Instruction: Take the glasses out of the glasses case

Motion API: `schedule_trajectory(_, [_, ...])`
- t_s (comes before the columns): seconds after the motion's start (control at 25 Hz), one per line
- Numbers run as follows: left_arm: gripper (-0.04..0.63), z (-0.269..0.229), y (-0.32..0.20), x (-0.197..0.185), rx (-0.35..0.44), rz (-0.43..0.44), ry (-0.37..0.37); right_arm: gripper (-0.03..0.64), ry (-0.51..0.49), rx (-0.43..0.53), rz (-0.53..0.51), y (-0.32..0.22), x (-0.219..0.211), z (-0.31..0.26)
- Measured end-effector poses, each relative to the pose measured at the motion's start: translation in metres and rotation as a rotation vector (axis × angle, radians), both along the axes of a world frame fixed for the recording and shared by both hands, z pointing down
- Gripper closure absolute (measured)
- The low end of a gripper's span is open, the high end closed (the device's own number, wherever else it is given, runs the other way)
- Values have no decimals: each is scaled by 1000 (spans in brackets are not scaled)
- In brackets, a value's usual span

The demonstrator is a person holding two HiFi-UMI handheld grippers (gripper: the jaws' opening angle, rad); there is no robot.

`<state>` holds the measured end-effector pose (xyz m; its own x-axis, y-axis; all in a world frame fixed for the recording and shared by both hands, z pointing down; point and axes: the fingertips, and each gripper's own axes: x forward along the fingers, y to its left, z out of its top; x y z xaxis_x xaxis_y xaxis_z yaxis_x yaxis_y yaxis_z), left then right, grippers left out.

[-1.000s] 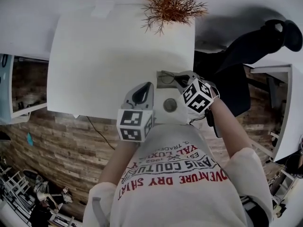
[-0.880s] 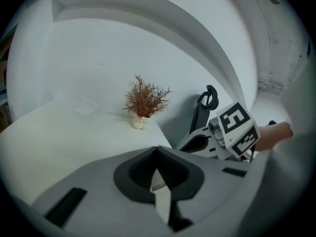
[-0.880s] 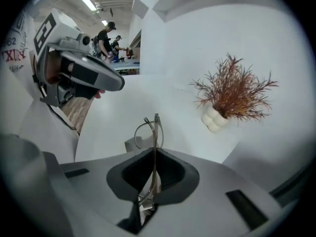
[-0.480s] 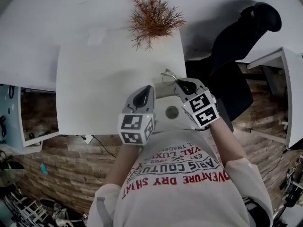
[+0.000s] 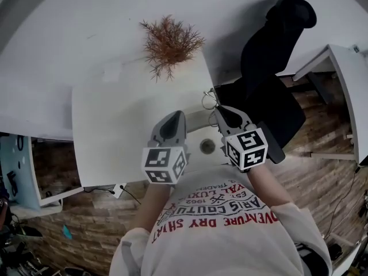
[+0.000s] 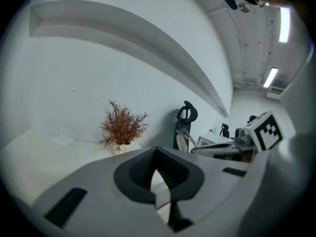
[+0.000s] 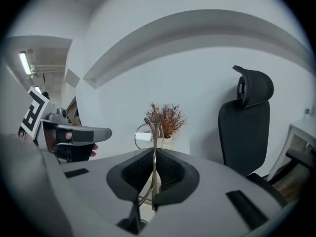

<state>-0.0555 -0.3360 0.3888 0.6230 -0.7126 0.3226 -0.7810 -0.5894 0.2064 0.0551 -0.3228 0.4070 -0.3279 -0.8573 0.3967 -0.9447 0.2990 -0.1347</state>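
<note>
My right gripper [image 5: 218, 112] is shut on the thin metal-framed glasses [image 5: 208, 100] and holds them up over the table's right end. In the right gripper view the frame [image 7: 154, 132] stands upright, pinched between the dark pads, with a round lens rim above the tips. A pale glasses case [image 5: 197, 121] shows between the two grippers. My left gripper [image 5: 175, 118] is just left of the case. In the left gripper view its fingertips [image 6: 156, 152] meet. A pale strip shows in the gap below them, and I cannot tell what it is.
The white table [image 5: 115, 125] has a round cable hole [image 5: 207, 146] near its front edge. A dried reddish plant [image 5: 168, 42] stands at the back. A black office chair [image 5: 270, 68] is right of the table. A second white desk [image 5: 339, 79] is at far right.
Both grippers have risen. The right one has rolled, so the glasses now stand upright and clear of the case. The head view has tilted, and more of the wall shows.
</note>
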Motion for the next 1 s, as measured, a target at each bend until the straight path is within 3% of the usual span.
schedule_trajectory(0.36, [594, -3, 9, 5, 6, 3, 0, 591, -47, 74, 73, 7, 9, -17])
schedule_trajectory(1.0, [594, 3, 10, -4, 3, -15, -3, 591, -45, 74, 26, 10, -9, -11])
